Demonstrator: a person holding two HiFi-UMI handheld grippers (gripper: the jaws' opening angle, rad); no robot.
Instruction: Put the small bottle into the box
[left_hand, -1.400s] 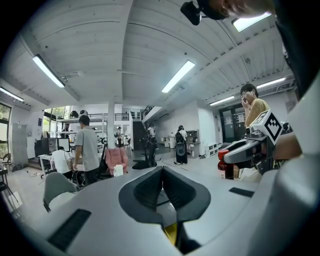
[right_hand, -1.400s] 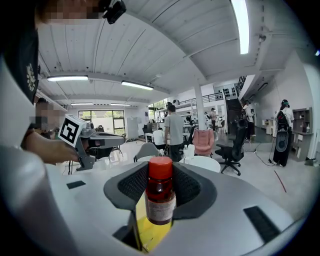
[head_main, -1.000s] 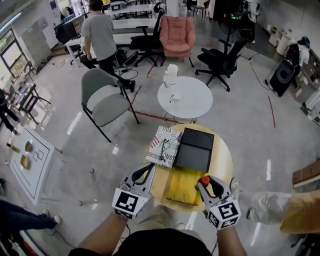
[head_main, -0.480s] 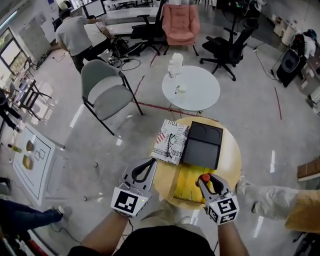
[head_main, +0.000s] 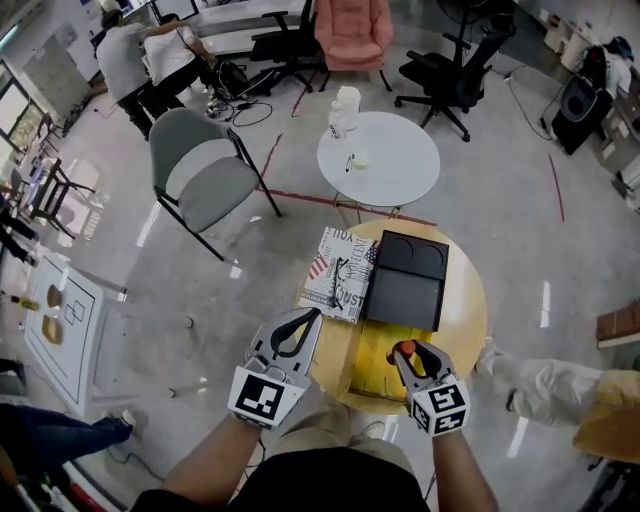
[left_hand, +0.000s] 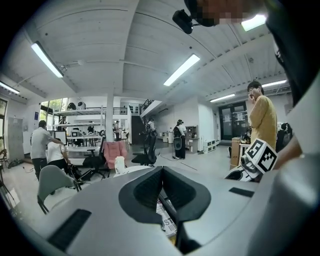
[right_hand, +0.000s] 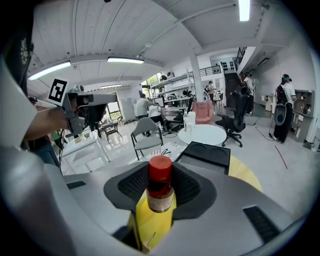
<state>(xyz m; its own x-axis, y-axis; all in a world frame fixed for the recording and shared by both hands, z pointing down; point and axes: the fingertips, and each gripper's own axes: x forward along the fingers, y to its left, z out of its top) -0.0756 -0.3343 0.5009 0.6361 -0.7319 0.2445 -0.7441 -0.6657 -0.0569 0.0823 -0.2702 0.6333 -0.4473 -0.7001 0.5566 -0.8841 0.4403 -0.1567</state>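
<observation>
Left arm: bare forearm reaching forward, left gripper held level just left of the box, tips aimed away from the body.
Left jaws: closed tip to tip, nothing between them.
Right arm: bare forearm reaching forward, right gripper held over the near end of the box, marker cube toward the body.
Right jaws: set fairly wide, yet pressed on the small bottle, one ribbed black pad on each side of it.
Small bottle: upright in the right jaws, above the yellow inside of the box at its near end; bottom hidden, so contact with the lining cannot be told.
Bottle make: round red cap, brownish body, pale paper label around the middle.
Box: rectangular, open on top, smooth bright yellow lining.
Black tray: matte, rectangular, two round recesses at its far end; touching the far end of the box.
Booklet: flat, printed in black, white and red; beyond the box's far left corner, just beside the tray.
Surface: round, pale wood, smooth; beneath the box.
Floor: glossy grey, a red tape line across it beyond the box.
Room: round white table well beyond the box; grey chair far to the box's left; pink armchair and black office chair farther off still; people bent at desks in the far left corner.
</observation>
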